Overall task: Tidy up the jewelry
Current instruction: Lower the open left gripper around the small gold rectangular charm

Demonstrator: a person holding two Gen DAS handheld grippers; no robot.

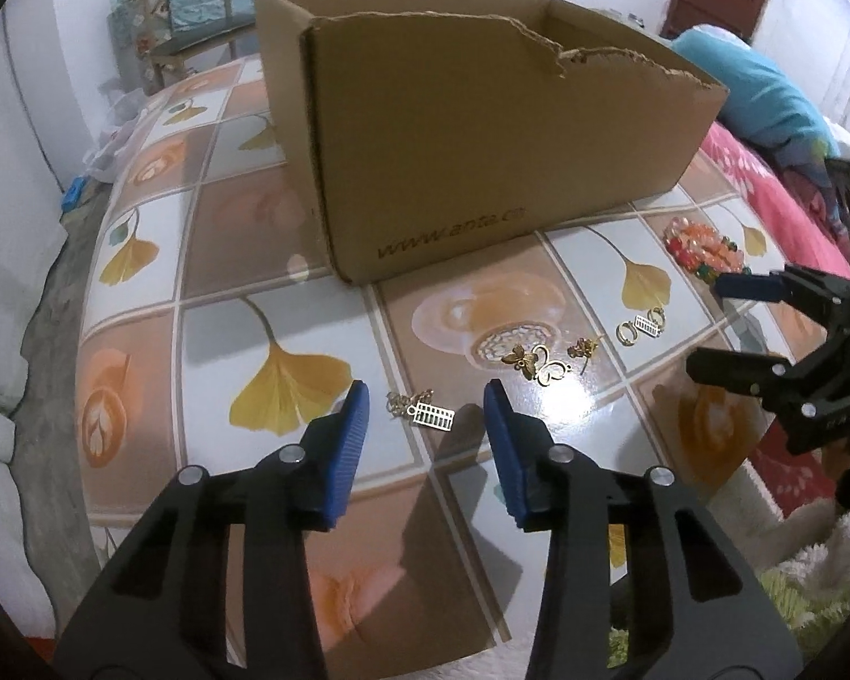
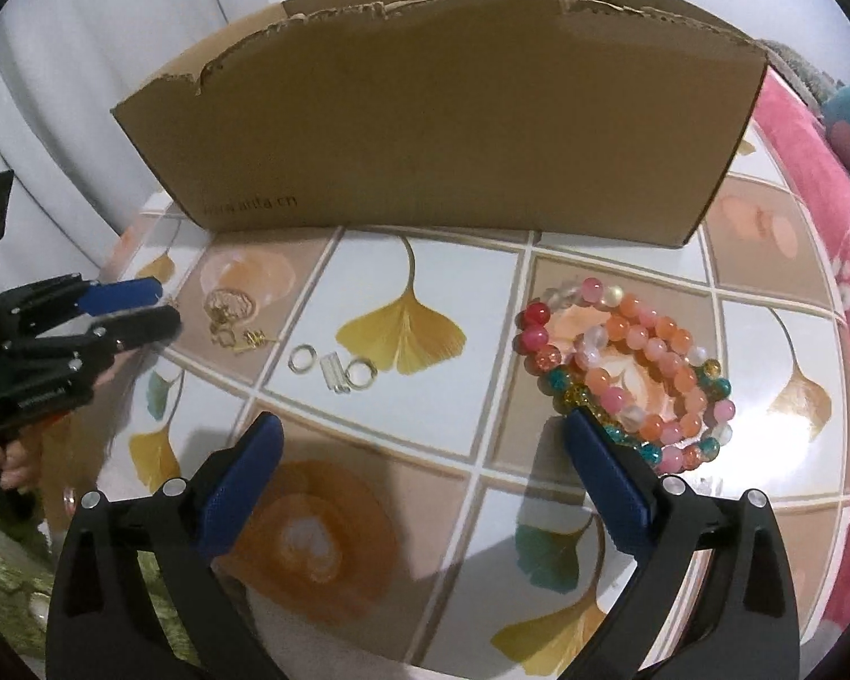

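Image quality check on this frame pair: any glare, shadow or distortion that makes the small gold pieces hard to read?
Left wrist view: fisheye bows the cardboard box; glare on the tablecloth sits beside the butterfly charms, and the abacus charm stays crisp. Right wrist view: the ring earrings are small but readable; the gold pieces near the left gripper blur together.

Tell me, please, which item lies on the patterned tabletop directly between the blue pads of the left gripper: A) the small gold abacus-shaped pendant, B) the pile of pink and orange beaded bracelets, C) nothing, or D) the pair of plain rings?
A: in the left wrist view the gold abacus-shaped pendant lies between the left gripper pads, untouched; the beaded bracelets sit by the right gripper.
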